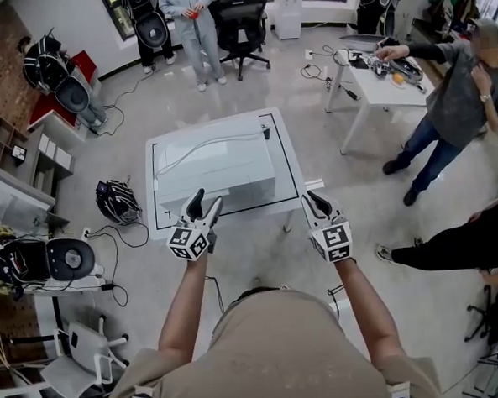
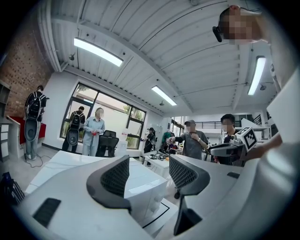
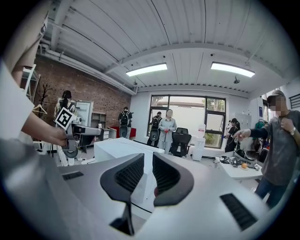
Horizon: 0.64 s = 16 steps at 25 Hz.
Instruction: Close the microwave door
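The white microwave (image 1: 213, 167) stands on a small white table (image 1: 290, 153) marked with a black outline. From above no door juts out past its near face. Both grippers hover level at the table's near edge, apart from the microwave. My left gripper (image 1: 208, 196) is by the near left corner with its jaws spread and empty; the left gripper view shows the microwave (image 2: 140, 187) through my left gripper (image 2: 148, 159). My right gripper (image 1: 310, 195) is off the table's near right corner. In its own view my right gripper (image 3: 148, 157) has only a thin slit between the pads, which hold nothing.
A person (image 1: 453, 97) leans over a second white table (image 1: 376, 81) at the right, and another person's legs (image 1: 454, 244) reach in from the right. Two people and an office chair (image 1: 240, 22) are behind. Bags and seat gear (image 1: 119, 202) lie on the floor at the left.
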Tool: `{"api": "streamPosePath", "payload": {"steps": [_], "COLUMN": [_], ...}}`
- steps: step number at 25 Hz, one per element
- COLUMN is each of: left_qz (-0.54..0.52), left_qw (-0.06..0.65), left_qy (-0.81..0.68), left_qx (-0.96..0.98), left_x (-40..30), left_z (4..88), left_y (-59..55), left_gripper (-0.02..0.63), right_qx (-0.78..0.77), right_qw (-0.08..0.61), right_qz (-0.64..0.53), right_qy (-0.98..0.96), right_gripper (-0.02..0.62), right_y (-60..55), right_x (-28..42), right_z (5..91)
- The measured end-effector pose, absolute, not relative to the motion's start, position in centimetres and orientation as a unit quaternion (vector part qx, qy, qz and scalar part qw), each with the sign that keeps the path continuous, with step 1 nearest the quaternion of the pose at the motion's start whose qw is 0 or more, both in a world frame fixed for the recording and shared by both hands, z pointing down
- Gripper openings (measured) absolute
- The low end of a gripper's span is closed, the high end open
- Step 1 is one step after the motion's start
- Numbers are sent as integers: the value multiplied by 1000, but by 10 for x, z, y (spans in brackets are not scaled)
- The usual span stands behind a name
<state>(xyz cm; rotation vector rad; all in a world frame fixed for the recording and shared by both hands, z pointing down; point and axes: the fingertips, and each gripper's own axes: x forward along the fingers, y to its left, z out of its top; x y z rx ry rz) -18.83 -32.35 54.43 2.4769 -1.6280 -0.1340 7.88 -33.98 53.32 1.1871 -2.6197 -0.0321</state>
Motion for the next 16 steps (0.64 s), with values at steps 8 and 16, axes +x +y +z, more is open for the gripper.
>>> {"api": "streamPosePath", "payload": {"steps": [8, 16], "left_qz": [-40, -43], "left_qw": [94, 106], "left_qy": [-548, -551], "left_qx": [830, 827], "left_x": [-190, -198], "left_z": [553, 558], "left_y": [-321, -316], "left_gripper": [259, 259], "right_qx": [403, 399], "right_qw": [137, 140], "right_qz": [-14, -10], "right_qy": [-905, -906], "right_gripper": [58, 58], "right_y": [-333, -329], "right_x": [74, 65], "right_z": [542, 542]}}
